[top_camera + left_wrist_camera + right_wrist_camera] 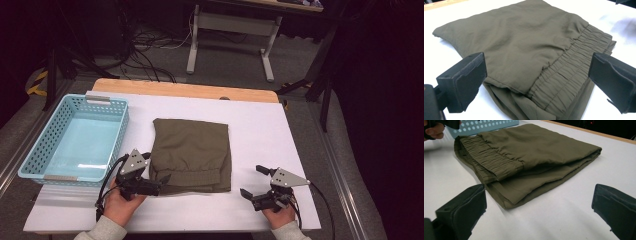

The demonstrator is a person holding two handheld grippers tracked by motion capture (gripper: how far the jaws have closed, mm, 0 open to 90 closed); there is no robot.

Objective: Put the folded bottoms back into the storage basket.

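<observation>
Jaws wide and holding nothing on both the left gripper (161, 184) and the right gripper (252, 182), either side of the folded olive-green cloth trousers (192, 152) mid-tabletop near the front edge, probably about to pinch and lift into the light blue plastic basket (42, 142).

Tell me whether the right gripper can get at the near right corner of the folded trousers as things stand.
Probably yes. The right gripper is open and sits apart from the folded trousers, with bare white table between its jaws and that corner. Nothing lies in the way; the left gripper is at the other side.
</observation>
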